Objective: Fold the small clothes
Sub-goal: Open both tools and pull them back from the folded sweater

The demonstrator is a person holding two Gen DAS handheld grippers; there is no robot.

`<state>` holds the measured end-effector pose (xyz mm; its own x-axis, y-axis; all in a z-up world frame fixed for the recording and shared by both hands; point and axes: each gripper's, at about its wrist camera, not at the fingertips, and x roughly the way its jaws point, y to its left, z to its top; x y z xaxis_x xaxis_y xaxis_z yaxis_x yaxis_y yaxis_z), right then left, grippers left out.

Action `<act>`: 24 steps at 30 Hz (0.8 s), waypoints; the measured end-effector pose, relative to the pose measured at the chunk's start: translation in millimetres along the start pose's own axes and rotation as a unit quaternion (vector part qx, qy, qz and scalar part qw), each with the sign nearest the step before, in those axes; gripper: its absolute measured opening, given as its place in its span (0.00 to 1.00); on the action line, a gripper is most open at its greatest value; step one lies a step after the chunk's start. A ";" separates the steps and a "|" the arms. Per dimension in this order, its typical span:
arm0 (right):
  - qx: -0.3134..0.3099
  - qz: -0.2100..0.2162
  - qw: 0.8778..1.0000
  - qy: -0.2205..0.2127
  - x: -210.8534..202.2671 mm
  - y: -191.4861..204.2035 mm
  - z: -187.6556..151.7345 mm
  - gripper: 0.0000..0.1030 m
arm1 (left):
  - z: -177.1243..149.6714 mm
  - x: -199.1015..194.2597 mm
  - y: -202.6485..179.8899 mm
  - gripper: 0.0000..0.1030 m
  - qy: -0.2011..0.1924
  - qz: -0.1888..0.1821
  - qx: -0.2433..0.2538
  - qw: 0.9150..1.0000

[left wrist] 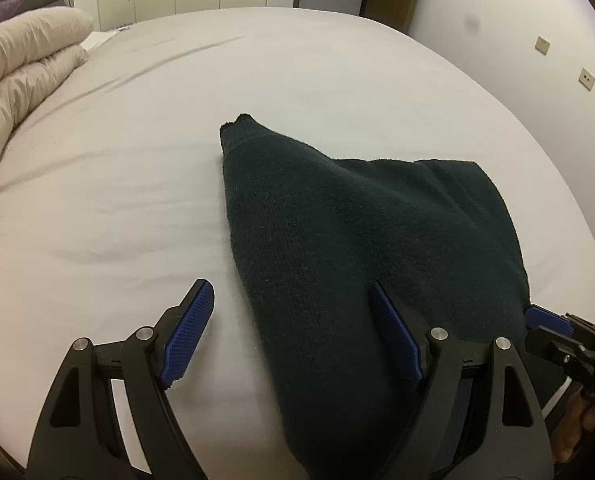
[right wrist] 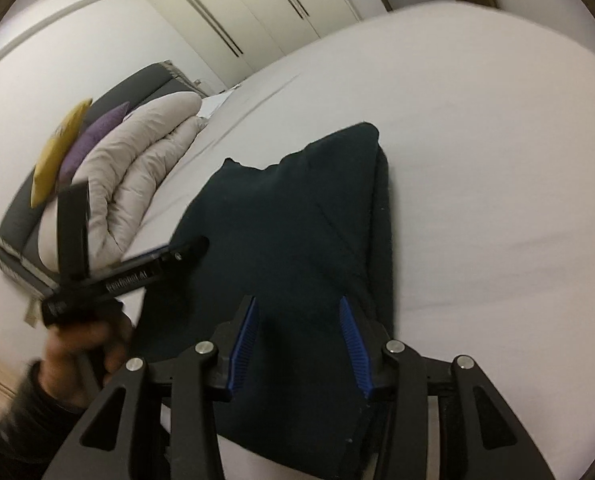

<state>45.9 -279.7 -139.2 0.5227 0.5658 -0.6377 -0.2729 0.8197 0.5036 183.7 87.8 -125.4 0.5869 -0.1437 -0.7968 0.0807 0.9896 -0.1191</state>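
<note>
Dark knit garment (left wrist: 337,240), matt (fuzzy); smooth cotton sheet (left wrist: 137,160).

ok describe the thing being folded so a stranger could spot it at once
Start from the white bed that fills the room. Near its front edge lies a dark green knit garment, partly folded. It is the only dark item on the sheet; the pale duvet is bunched far off at the headboard end.

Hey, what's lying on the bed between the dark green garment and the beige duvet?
Nothing. In the left wrist view only bare white sheet separates the dark green garment from the folded beige duvet.
</note>
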 end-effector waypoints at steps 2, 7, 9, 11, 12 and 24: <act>-0.009 -0.008 1.000 0.000 -3.3 -0.6 -2.9 0.44 | -1.5 0.7 -4.3 0.78 -0.003 0.004 0.000 1.000; -0.013 -0.026 0.999 -0.015 -17.9 5.4 -6.4 0.45 | -5.6 -30.8 -8.4 0.78 -0.037 0.021 0.002 0.999; -0.038 -0.045 0.997 -0.039 -31.8 17.6 -9.3 0.49 | -8.3 -56.2 -11.3 0.78 -0.074 0.036 0.003 0.997; -0.070 -0.060 0.993 -0.071 -50.1 31.9 -11.9 0.57 | -15.4 -96.7 -19.1 0.79 -0.144 0.064 0.008 0.987; -0.081 -0.067 0.991 -0.086 -58.9 38.0 -12.8 0.61 | -20.6 -114.4 -23.8 0.82 -0.178 0.085 0.013 0.980; -0.157 -0.128 0.944 -0.259 -150.1 99.3 -22.1 1.00 | -57.3 -200.3 -67.1 1.00 -0.239 0.061 0.014 0.969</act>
<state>-77.5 -281.2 -6.4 0.9072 0.2920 -0.3030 -0.2671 0.9560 0.1216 14.6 49.8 8.2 0.8989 -0.0124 -0.4380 0.0040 0.9998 -0.0202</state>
